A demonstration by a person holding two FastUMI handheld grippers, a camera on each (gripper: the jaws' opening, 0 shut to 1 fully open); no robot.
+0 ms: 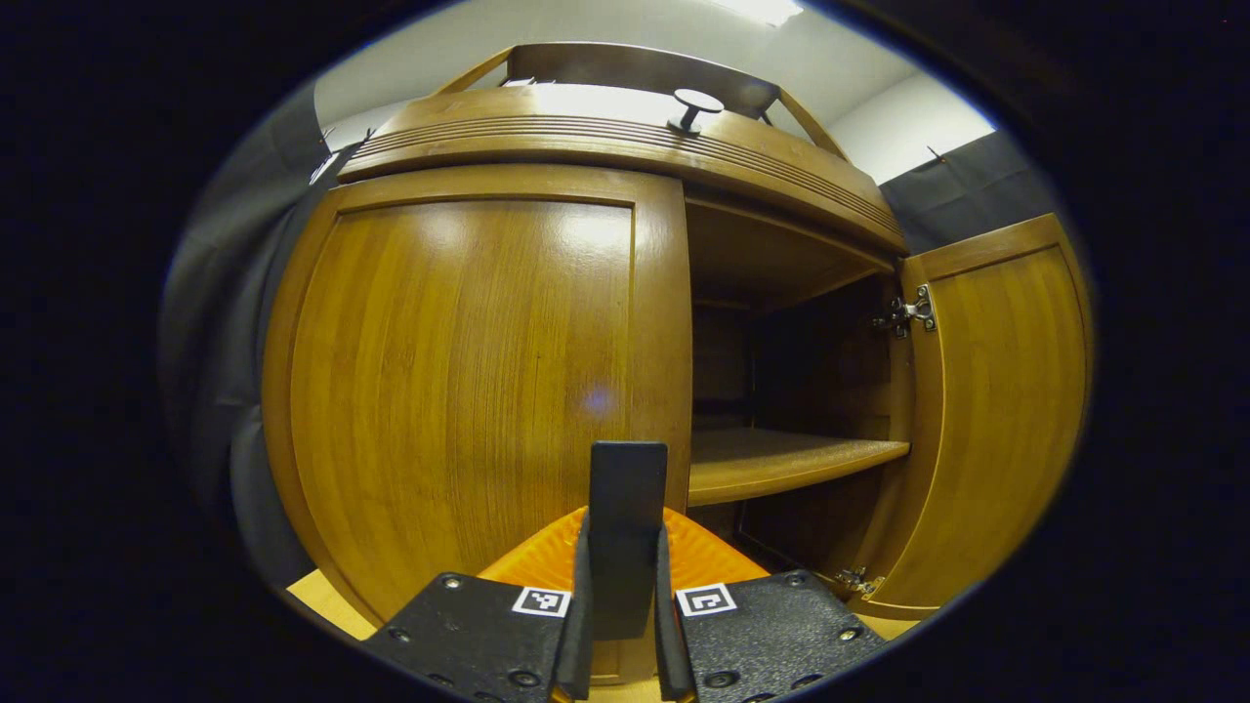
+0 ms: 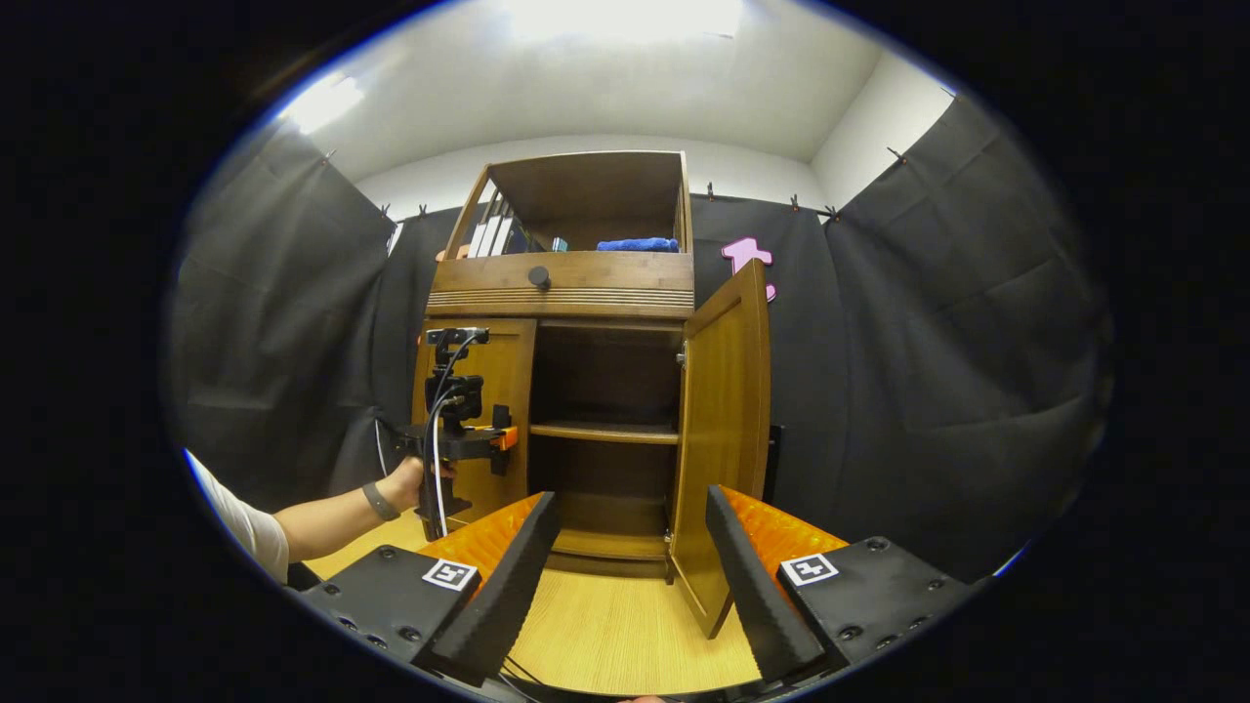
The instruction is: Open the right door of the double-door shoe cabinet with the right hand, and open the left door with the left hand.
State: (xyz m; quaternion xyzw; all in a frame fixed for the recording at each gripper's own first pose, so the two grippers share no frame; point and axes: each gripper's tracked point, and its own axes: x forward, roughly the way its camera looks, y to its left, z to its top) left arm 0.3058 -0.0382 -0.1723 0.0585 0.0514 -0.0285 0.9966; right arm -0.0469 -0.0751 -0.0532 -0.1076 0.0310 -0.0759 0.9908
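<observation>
The left gripper (image 1: 625, 586) is sitting with its fingers pressed together on a dark door handle (image 1: 628, 498), right against the closed left door (image 1: 469, 391). The right gripper (image 2: 633, 576) is hanging wide open and empty, well back from the cabinet (image 2: 566, 283), with the open right door (image 2: 723, 430) standing ahead of it.

Black cloth (image 2: 928, 371) hangs at 9 and 3 o'clock; white wall (image 2: 605, 166) and lit ceiling (image 2: 625, 68) at 12; wooden floor (image 2: 625, 635) at 6.
</observation>
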